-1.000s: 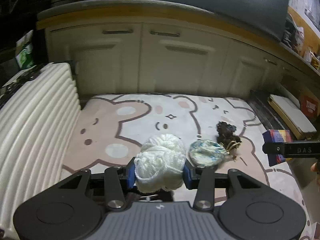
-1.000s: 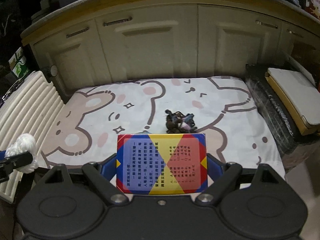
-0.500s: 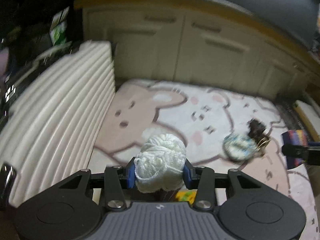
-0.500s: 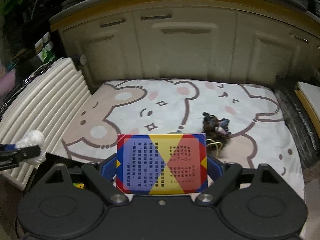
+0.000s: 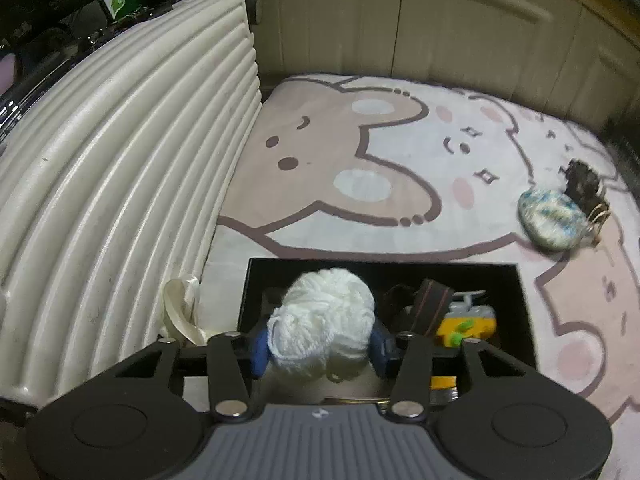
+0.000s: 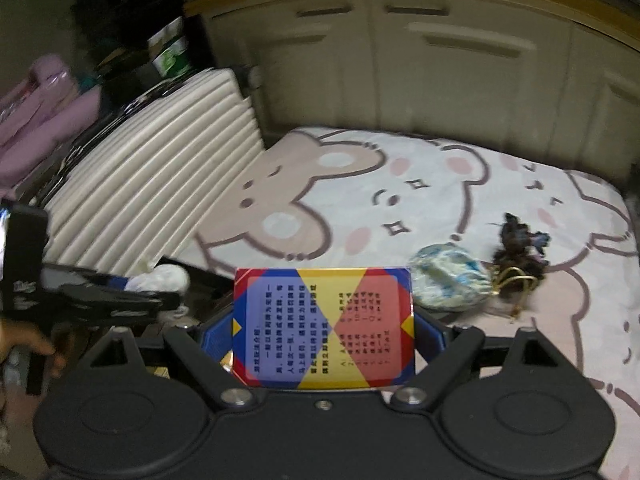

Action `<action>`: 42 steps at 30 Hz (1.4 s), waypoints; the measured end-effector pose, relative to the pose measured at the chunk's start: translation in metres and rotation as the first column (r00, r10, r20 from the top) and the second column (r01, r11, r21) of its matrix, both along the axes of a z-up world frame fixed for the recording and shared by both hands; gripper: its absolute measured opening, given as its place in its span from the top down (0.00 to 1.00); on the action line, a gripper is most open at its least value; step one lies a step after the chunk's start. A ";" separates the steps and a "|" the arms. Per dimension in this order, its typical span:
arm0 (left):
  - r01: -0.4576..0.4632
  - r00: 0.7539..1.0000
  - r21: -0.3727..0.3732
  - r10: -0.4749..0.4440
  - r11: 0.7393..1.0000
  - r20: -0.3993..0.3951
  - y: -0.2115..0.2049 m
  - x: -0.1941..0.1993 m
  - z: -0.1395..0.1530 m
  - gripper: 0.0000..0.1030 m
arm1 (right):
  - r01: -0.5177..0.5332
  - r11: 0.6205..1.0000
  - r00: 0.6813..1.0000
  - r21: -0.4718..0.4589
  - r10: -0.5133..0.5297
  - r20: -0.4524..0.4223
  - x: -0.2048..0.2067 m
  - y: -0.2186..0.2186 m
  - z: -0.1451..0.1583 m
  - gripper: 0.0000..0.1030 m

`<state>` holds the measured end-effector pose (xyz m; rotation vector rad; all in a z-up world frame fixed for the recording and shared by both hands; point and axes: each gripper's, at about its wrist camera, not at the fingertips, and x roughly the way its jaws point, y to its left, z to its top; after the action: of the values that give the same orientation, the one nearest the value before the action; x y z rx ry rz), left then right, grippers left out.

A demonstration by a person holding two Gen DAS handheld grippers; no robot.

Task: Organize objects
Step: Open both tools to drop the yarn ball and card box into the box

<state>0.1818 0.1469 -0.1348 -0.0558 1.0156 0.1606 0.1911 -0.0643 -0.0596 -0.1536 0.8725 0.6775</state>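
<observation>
My left gripper [image 5: 320,346] is shut on a white ball of yarn [image 5: 324,322] and holds it over a black open box [image 5: 520,300] on the bear-print rug. The box holds a yellow toy [image 5: 466,322] and a dark strap. My right gripper [image 6: 322,332] is shut on a red, blue and yellow card box [image 6: 322,328], held above the rug to the right of the left gripper [image 6: 132,300]. A pale blue patterned pouch [image 6: 448,284] and a dark tangled bundle [image 6: 520,248] lie on the rug; both also show in the left wrist view [image 5: 554,218].
A ribbed cream suitcase [image 5: 112,168] stands along the left edge of the rug, close to the black box. Cream cabinet doors [image 6: 440,72] close off the far side. The bear-print rug [image 5: 380,152] lies open between the box and the cabinets.
Both grippers swung left and tilted down. The left one carried the yarn from above the rug to over the black box, which came into view. Both grips are unchanged.
</observation>
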 end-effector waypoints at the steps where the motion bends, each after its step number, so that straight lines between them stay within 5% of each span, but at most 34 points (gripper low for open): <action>1: 0.000 1.000 0.017 0.000 1.000 -0.001 0.000 0.000 -0.001 0.40 | -0.015 1.000 1.000 -0.003 0.015 -0.005 -0.001 0.004 -0.001 0.13; 4: -0.007 1.000 0.043 0.006 0.999 0.020 0.003 -0.002 0.001 0.29 | -0.059 0.998 0.998 -0.012 0.059 -0.038 -0.006 0.017 -0.008 0.13; 18: -0.106 0.984 -0.077 0.116 0.991 0.137 0.026 -0.016 0.034 0.26 | -0.215 0.976 0.957 0.016 0.214 -0.194 -0.034 0.084 -0.044 0.13; 27: -0.143 0.976 -0.089 0.156 0.986 0.155 0.043 -0.026 0.043 0.26 | -0.037 0.999 0.906 0.030 0.046 -0.420 -0.031 0.110 -0.077 0.13; 32: -0.157 0.973 -0.081 0.168 0.984 0.156 0.049 -0.032 0.047 0.26 | 0.046 0.999 0.896 -0.007 -0.044 -0.442 -0.033 0.127 -0.089 0.13; 42: -0.166 0.973 -0.069 0.174 0.984 0.153 0.057 -0.039 0.049 0.26 | 0.111 0.994 0.808 0.016 -0.081 -0.584 -0.037 0.145 -0.107 0.11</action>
<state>0.1426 0.2038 -0.0856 -0.2038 0.8560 0.2801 0.1540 0.0810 -0.1666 0.1576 1.4470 0.6583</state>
